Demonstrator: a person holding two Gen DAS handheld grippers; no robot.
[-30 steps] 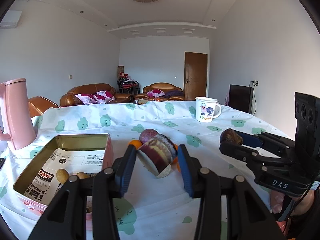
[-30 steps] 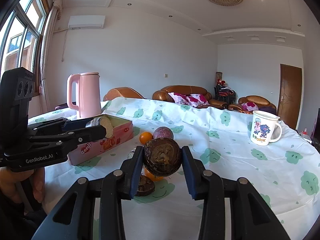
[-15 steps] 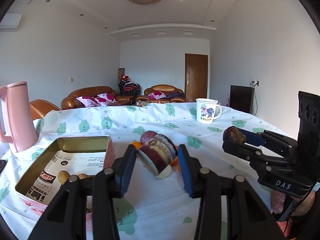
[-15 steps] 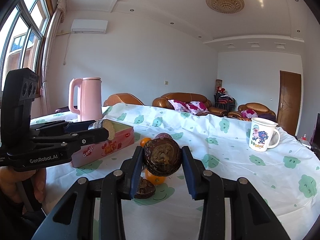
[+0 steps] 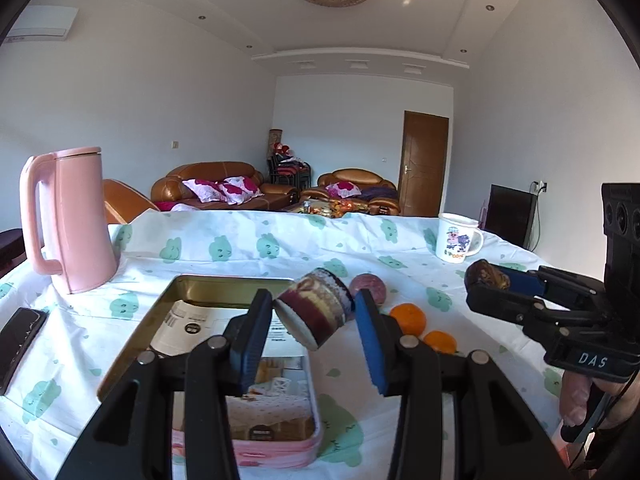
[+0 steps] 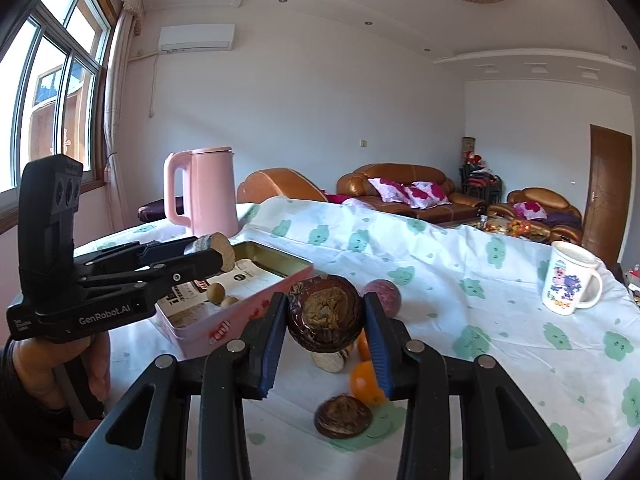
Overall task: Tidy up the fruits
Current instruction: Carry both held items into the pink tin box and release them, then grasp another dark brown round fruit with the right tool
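Note:
My left gripper (image 5: 314,314) is shut on a dark purple half fruit with a pale cut face (image 5: 314,312), held over the right side of the open pink tin (image 5: 224,284). In the right wrist view that gripper (image 6: 208,254) hovers above the tin (image 6: 256,304), which holds small yellowish fruits (image 6: 216,292). My right gripper (image 6: 325,316) is shut on a dark brown half fruit (image 6: 325,314), raised above the table right of the tin. Two oranges (image 5: 408,316), a round purple fruit (image 5: 368,286) and another brown half (image 6: 343,416) lie on the cloth.
A pink kettle (image 5: 70,220) stands left of the tin. A white printed mug (image 5: 456,238) stands at the far right. A dark phone (image 5: 18,340) lies at the left edge. The table wears a white cloth with green prints (image 5: 240,244). Sofas stand beyond it.
My left gripper has moved left with its half fruit, from beside the tin to over the tin's right side. My right gripper has kept its fruit and shifted only slightly.

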